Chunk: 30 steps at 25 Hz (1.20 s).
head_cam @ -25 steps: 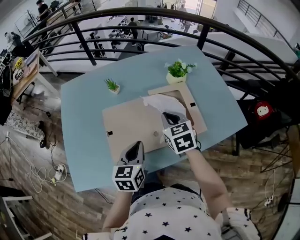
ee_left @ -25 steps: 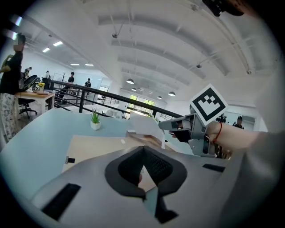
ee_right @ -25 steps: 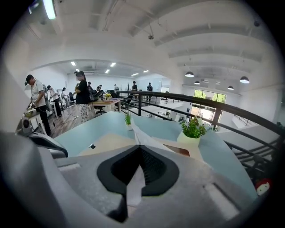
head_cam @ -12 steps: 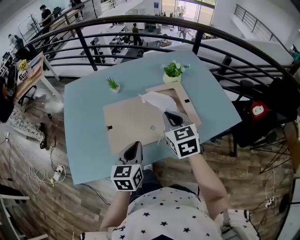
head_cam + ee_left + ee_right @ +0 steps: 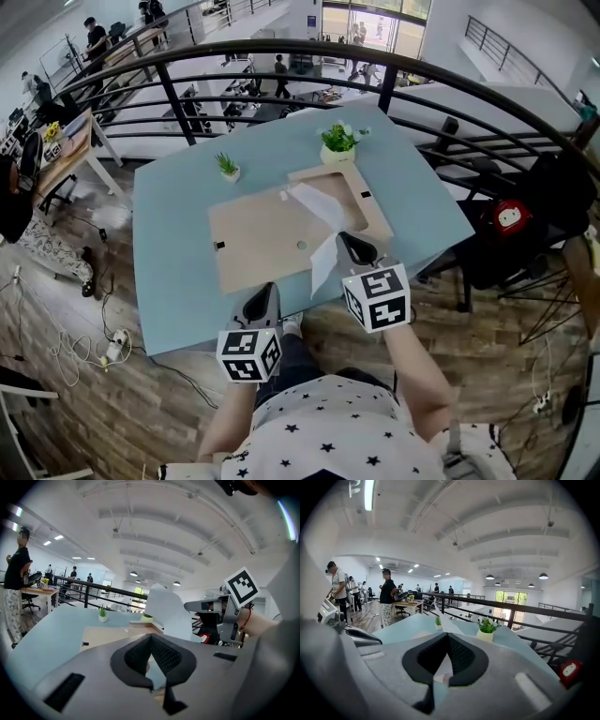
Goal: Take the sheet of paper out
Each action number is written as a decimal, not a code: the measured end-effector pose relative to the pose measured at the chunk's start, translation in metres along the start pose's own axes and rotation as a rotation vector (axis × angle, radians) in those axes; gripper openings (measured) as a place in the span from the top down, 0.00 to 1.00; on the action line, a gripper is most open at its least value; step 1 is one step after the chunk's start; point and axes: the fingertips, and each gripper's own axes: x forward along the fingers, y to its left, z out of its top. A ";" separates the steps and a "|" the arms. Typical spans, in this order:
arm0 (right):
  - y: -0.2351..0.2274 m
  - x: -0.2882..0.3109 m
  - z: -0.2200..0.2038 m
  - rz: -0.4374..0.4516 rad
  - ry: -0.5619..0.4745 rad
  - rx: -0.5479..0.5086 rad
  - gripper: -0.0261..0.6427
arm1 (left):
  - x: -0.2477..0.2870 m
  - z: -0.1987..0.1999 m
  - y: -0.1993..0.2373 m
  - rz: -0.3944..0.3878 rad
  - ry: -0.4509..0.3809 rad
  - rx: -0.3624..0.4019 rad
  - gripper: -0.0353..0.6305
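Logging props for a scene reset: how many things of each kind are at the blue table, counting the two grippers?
Potted plants: 2 (small, larger)
Wooden board: 1
Wooden frame: 1
Sheet of paper: 1, pinched by the right gripper
Grippers: 2 (left gripper shut, empty)
Total: 7

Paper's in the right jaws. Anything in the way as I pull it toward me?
Nothing visible. The paper is held in the right gripper above the board, and the left gripper sits apart, off to the paper's left.
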 end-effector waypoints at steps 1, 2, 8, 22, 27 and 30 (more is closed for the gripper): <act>0.001 -0.006 -0.002 -0.003 -0.005 0.005 0.95 | -0.004 -0.001 -0.002 -0.001 0.000 0.001 0.94; 0.002 -0.012 -0.003 -0.006 -0.009 0.011 0.95 | -0.007 -0.002 -0.004 -0.001 0.000 0.004 0.94; 0.007 -0.042 -0.008 -0.020 -0.038 0.034 0.95 | -0.023 -0.004 -0.016 -0.008 -0.008 0.008 0.94; 0.008 -0.081 -0.018 -0.051 -0.069 0.060 0.95 | -0.039 -0.007 -0.033 -0.023 -0.036 0.000 0.94; 0.011 -0.082 -0.019 -0.049 -0.073 0.065 0.95 | -0.041 -0.004 -0.033 -0.024 -0.042 0.000 0.94; 0.010 -0.081 -0.018 -0.049 -0.081 0.074 0.95 | -0.041 -0.003 -0.032 -0.024 -0.040 0.002 0.94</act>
